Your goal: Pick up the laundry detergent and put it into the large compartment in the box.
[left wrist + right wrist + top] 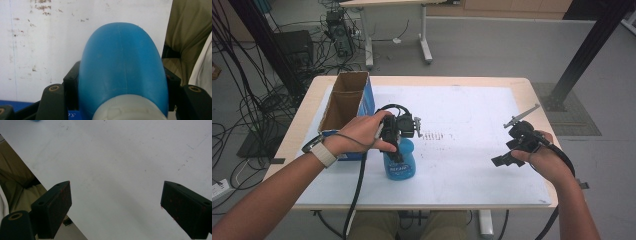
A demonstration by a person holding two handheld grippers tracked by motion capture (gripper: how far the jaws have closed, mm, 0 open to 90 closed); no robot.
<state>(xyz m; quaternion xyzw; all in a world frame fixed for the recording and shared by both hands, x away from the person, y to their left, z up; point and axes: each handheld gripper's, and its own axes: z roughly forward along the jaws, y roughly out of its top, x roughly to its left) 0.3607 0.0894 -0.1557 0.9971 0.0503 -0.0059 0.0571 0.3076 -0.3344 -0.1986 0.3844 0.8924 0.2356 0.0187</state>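
A white-topped table (472, 150) carries an open cardboard box (344, 102) with blue sides at its left edge; what lies inside cannot be made out. Just right of it stands a blue plastic bottle (399, 165) with an unreadable white label, pinched by the left gripper (398, 145). The right gripper (507, 155) hovers well apart, jaws spread wide.

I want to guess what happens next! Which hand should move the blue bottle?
Probably the left: the left gripper is already shut on the blue bottle, while the right gripper hangs open over the table.
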